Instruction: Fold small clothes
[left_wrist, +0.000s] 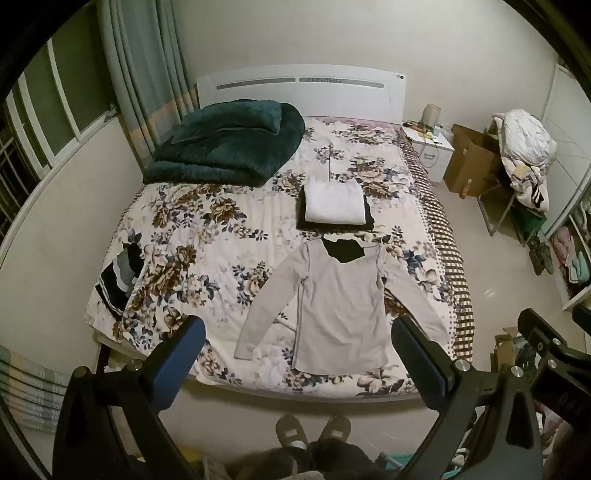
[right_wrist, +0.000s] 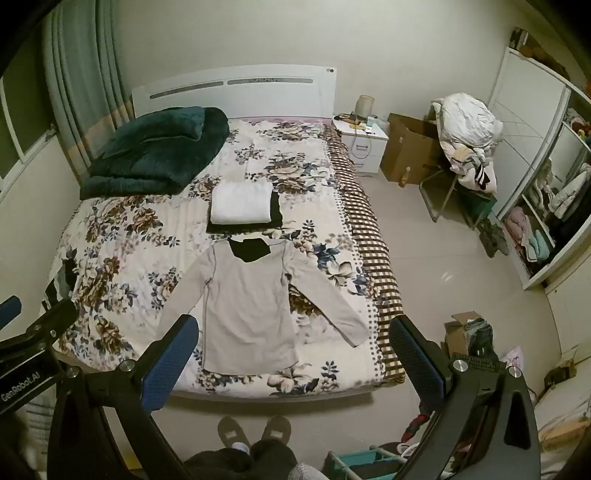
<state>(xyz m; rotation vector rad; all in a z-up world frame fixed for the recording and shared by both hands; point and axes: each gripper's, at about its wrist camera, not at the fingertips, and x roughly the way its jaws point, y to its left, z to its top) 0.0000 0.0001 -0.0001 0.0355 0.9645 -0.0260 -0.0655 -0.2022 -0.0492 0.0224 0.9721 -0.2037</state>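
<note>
Two grippers, left (left_wrist: 297, 354) and right (right_wrist: 293, 350), spread wide, empty, grey shirt (left_wrist: 341, 306) seemingly well beyond

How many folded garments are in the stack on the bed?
2 visible: a folded white garment on top, a folded black garment beneath it, beyond the spread grey long-sleeved shirt. More may be hidden between.

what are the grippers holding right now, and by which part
Nothing. The left gripper and right gripper are open, above the flat grey shirt.
</note>
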